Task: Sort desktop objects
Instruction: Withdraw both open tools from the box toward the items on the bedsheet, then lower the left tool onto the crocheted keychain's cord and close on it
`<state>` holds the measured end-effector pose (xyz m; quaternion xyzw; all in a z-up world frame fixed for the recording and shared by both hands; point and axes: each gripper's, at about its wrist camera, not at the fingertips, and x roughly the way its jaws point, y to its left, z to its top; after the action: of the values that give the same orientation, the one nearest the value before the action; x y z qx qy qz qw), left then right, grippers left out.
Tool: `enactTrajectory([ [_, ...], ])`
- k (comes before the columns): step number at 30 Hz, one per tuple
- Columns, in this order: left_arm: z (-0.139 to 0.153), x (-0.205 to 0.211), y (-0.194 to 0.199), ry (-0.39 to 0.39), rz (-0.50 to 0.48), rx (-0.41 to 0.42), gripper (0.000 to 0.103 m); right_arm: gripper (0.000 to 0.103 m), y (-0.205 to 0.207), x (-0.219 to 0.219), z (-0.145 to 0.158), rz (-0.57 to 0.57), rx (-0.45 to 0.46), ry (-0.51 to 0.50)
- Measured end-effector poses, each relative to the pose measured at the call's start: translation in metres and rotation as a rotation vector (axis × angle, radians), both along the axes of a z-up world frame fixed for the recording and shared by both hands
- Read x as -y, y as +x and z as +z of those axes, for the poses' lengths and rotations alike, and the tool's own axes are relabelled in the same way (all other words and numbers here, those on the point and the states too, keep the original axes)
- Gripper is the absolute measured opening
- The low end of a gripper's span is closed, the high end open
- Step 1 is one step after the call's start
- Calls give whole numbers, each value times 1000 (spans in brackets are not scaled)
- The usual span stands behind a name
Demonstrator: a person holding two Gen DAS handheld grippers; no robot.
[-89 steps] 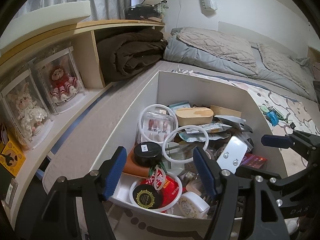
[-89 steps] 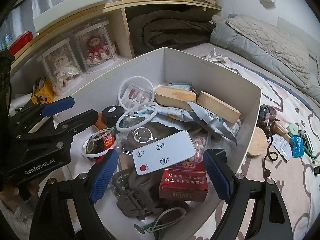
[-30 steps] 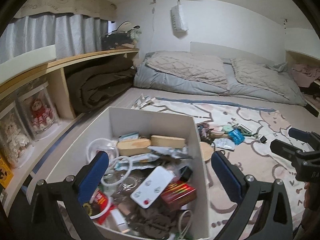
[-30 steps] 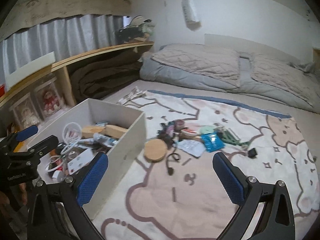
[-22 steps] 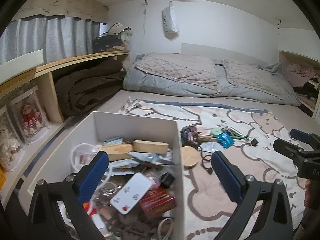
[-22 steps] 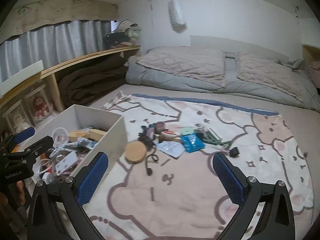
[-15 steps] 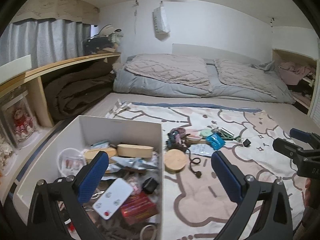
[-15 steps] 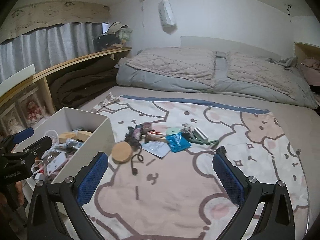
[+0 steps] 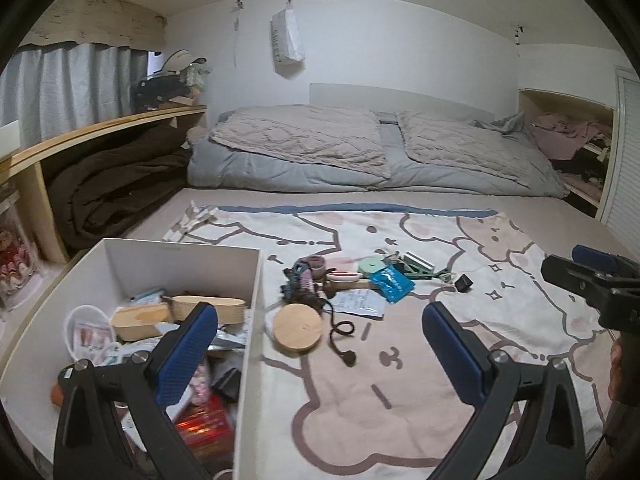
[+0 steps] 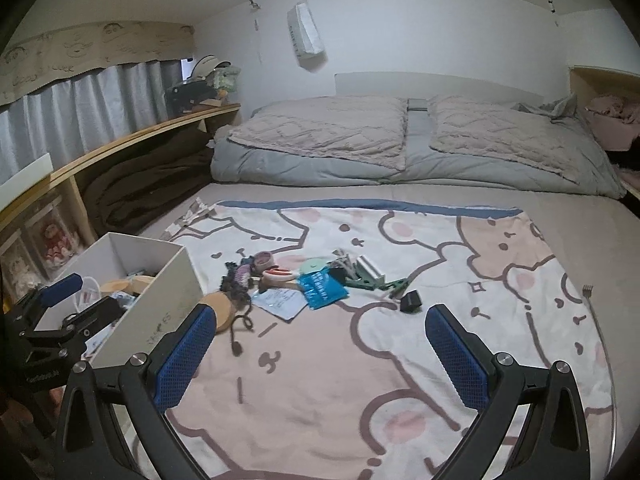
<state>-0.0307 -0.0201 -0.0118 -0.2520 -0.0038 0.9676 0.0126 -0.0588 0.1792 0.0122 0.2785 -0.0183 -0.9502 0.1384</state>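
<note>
I am in a home bedroom: a bed (image 10: 400, 216) with two quilted pillows (image 10: 324, 130) at its head, a grey curtain (image 10: 92, 104) and wooden shelf (image 10: 132, 136) along its left side, a cartoon blanket (image 10: 400, 320) spread over it.

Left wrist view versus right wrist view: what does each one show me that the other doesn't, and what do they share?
Only the left wrist view looks down into the white box, showing its contents: wooden blocks and a red packet. It also catches the right gripper at its right edge.

Only the right wrist view shows the box's outer side wall and the left gripper at its left edge.

Both show the loose pile on the patterned blanket: round wooden lid, blue packet, small black cube. Both grippers are open and empty.
</note>
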Motion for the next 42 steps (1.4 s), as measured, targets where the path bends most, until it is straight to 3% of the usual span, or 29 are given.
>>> enactTrajectory([
  [13,-28,-41,-38,-28,-31,55,103,103,-45,-37,-30,-80,71,-6],
  [24,-89,-56,-86,-97,0,181,103,103,-104,-65,-72,-154,169,-39],
  [29,-113,-57,-98,-109,9,249,94,103,-133,-74,-89,-166,228,-85],
  [34,-127,-56,-104,-115,18,288,94,84,-159,-66,-107,-160,271,-46],
  [36,-131,-55,-105,-116,24,303,94,70,-166,-61,-116,-166,266,-1],
  [42,-142,-46,-112,-82,50,343,94,65,-187,-52,-142,-151,303,43],
])
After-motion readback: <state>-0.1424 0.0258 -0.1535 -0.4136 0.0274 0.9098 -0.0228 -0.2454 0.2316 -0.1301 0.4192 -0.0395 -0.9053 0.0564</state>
